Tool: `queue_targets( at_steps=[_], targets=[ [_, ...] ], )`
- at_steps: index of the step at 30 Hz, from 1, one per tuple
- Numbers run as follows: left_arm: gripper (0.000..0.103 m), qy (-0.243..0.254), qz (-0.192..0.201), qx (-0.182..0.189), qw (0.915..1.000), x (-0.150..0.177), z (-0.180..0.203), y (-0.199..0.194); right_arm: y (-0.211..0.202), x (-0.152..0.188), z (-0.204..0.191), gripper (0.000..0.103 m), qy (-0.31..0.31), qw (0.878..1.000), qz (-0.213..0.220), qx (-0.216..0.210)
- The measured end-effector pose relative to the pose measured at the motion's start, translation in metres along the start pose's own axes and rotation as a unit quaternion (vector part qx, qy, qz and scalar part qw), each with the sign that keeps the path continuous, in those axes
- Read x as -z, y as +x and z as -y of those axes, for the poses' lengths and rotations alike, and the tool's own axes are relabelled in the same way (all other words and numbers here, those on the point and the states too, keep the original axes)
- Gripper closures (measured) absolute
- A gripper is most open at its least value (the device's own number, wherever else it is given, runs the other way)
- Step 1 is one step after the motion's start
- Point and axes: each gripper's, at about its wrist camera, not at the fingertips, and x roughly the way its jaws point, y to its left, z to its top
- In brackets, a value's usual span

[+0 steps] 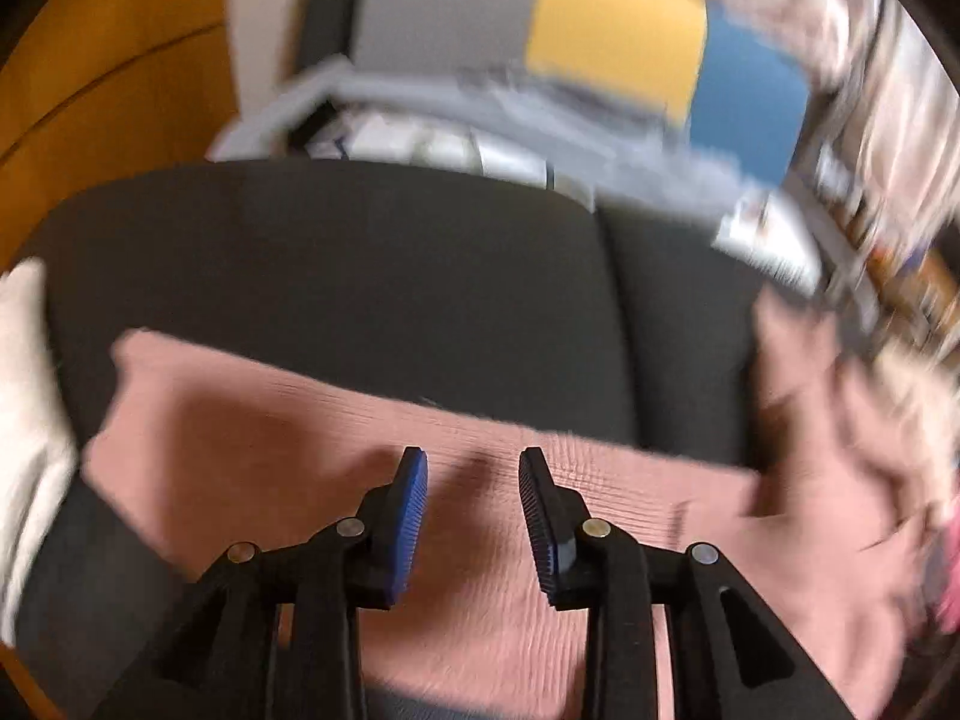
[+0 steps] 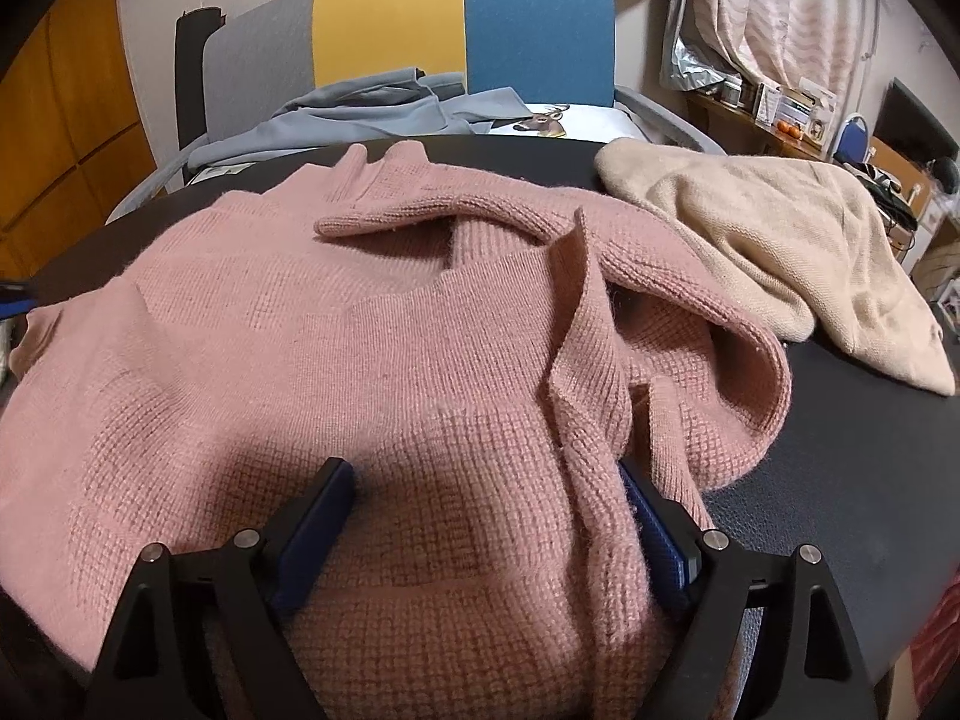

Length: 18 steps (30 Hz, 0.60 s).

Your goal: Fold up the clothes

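Observation:
A pink knit sweater [image 2: 372, 348] lies rumpled on the black table [image 2: 840, 480], its collar toward the far edge and a sleeve folded over on the right side. My right gripper [image 2: 480, 474] stands wide open low over the near part of the sweater, with a hump of the knit between its blue pads [image 2: 318, 516]. The left wrist view is blurred by motion. In it my left gripper [image 1: 473, 462] is open just above a flat edge of the pink sweater [image 1: 270, 444], with nothing between its fingers.
A beige knit garment [image 2: 780, 252] lies on the table's right side. Behind the table stands a chair [image 2: 456, 18] with a grey, yellow and blue back, a grey garment [image 2: 372, 108] draped on its seat. Cluttered shelves fill the far right.

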Motion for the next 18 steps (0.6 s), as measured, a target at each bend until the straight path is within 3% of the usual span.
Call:
queue_targets(
  at_steps=[4,6,9,14,18],
  targets=[
    [0.071,0.046,0.026,-0.025,0.9983,0.005,0.028,0.002,0.000,0.002,0.000,0.016,-0.003,1.000,0.004,-0.002],
    [0.083,0.083,0.051,-0.033,0.9947,0.014,0.037,-0.001,0.001,0.002,0.000,0.015,-0.002,1.000,0.005,0.000],
    [0.095,0.099,0.070,-0.034,0.9920,0.022,0.038,-0.004,0.003,0.000,-0.003,0.014,-0.001,1.000,0.001,0.006],
    [0.097,0.032,0.104,-0.030,0.9936,0.001,0.006,-0.020,0.005,-0.001,-0.006,0.014,0.002,1.000,0.001,0.009],
    [0.097,-0.019,0.149,-0.062,0.9867,-0.030,-0.034,-0.041,0.006,-0.003,-0.009,0.014,0.003,1.000,0.000,0.013]
  ],
)
